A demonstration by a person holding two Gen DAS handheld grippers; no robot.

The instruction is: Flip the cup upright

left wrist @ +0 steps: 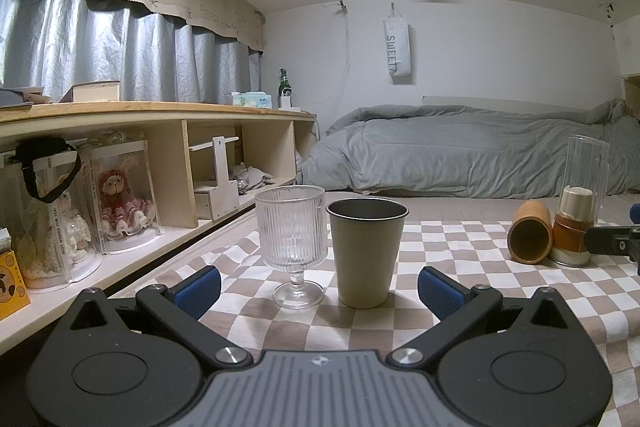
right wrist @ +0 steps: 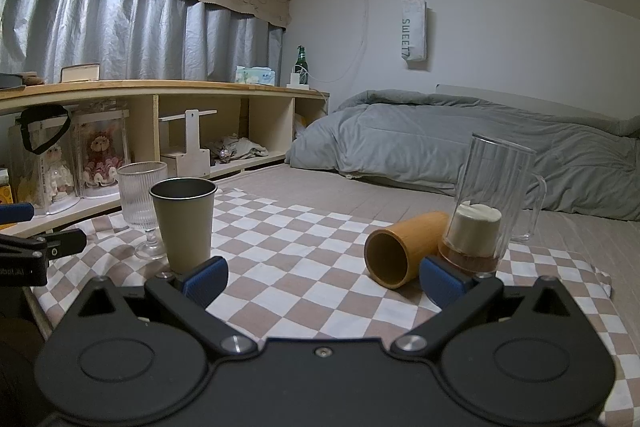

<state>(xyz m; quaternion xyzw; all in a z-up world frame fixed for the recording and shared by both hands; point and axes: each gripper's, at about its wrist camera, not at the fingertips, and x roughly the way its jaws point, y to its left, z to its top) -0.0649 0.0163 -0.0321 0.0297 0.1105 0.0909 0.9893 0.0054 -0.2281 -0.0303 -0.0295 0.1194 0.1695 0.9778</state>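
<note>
Fingers (right wrist: 438,281) of both our grippers spread, empty; wooden cup (right wrist: 404,249) lies sideways just ahead-right of right gripper (right wrist: 322,283), mouth facing us.

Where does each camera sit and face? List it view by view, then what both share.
Left wrist: low behind the open left gripper, facing the upright ribbed glass goblet and grey metal tumbler; the right gripper's tip shows at the right edge.
Right wrist: low behind the open right gripper, facing the toppled brown bamboo cup; the left gripper shows at the left edge.
Shared: all three cups, checkered cloth, bed.
</note>
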